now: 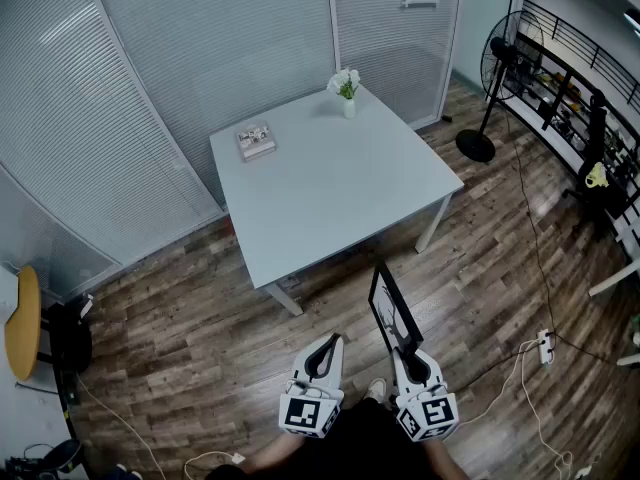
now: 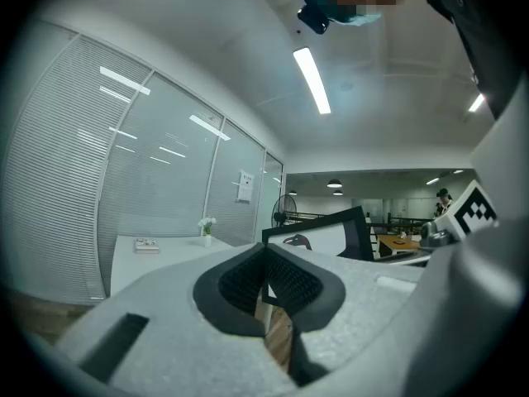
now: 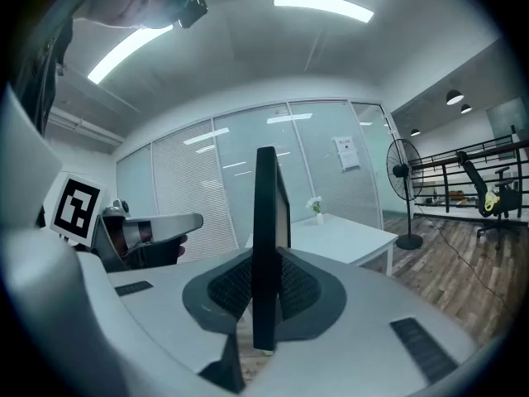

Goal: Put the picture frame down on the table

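Note:
A black picture frame (image 1: 387, 310) stands on edge, held upright by my right gripper (image 1: 407, 353), which is shut on its lower edge over the wooden floor. In the right gripper view the picture frame (image 3: 264, 246) rises edge-on between the jaws. My left gripper (image 1: 322, 353) hangs beside it to the left, shut and holding nothing; its view shows the picture frame (image 2: 326, 234) with a bird picture to its right. The white table (image 1: 330, 183) stands ahead, a short way beyond both grippers.
On the table lie a small stack of books (image 1: 256, 140) at the far left and a white vase of flowers (image 1: 346, 87) at the far corner. A standing fan (image 1: 495, 68) is at the right. A power strip (image 1: 545, 345) and cables lie on the floor.

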